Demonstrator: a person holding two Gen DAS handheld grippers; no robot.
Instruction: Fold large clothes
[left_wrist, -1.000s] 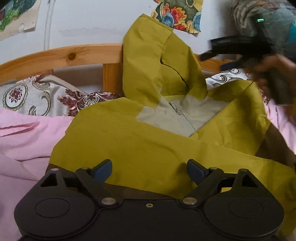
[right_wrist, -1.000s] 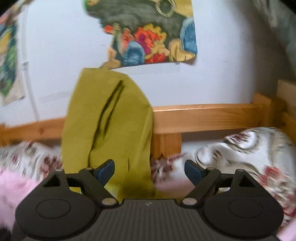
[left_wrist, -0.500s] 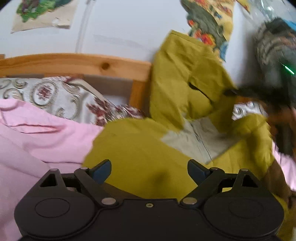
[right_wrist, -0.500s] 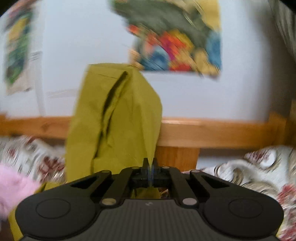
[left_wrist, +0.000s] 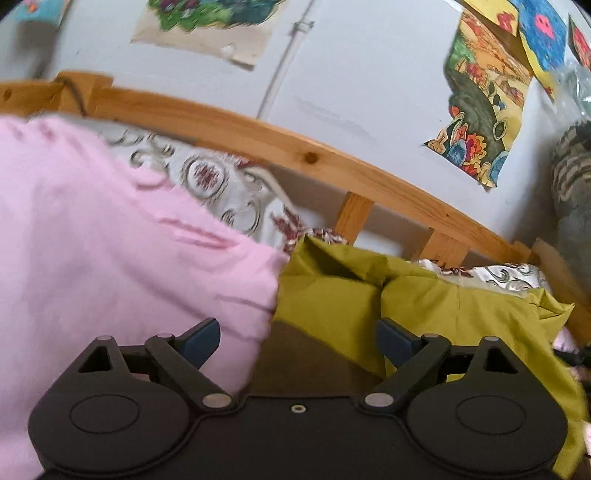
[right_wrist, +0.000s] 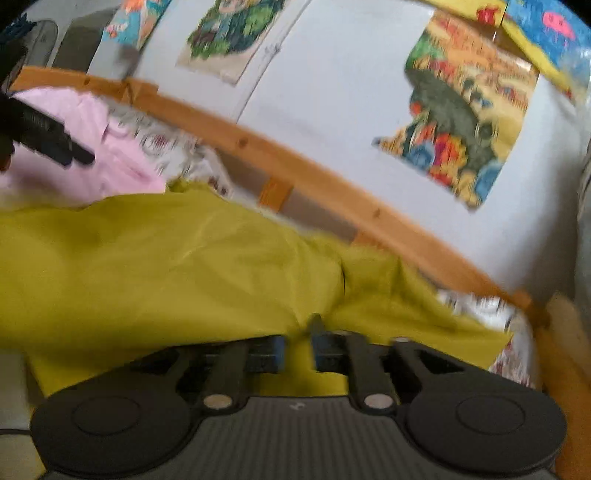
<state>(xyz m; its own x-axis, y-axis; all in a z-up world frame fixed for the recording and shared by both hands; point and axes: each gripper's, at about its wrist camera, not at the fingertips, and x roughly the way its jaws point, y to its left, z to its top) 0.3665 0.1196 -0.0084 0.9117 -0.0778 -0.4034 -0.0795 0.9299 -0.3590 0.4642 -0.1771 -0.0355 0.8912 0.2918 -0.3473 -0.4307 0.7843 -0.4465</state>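
- White wall (left_wrist: 369, 74) with taped-up colourful paper pictures (left_wrist: 484, 114) backs the scene; a curved wooden bed rail (left_wrist: 258, 133) runs below it in both wrist views.
- Behind the rail's near side lies patterned bedding (left_wrist: 221, 192) with round red-and-grey motifs, partly covered.
- At the left of the left wrist view, a pink fabric (left_wrist: 110, 258) is heaped over the bedding, its edge touching the garment beside it.
- Right of the pink fabric lies the olive-yellow garment (left_wrist: 443, 306), crumpled, with a folded-down part along its far edge and a brown layer (left_wrist: 295, 354) showing beneath its near edge.
- The left gripper (left_wrist: 298, 338) hovers above that near edge with its jaws spread wide and nothing between them; one blue-padded finger is over the pink fabric, the other over the garment.
- In the right wrist view, which is blurred, the left gripper shows again as a dark shape at the far left, over the pink fabric.
- There the garment spreads across the middle of the frame, lying low on the bed.
- The right gripper (right_wrist: 298, 350) has its jaws narrow and has just been opening; yellow cloth sits in the small gap, and whether the pads press on it I cannot tell.
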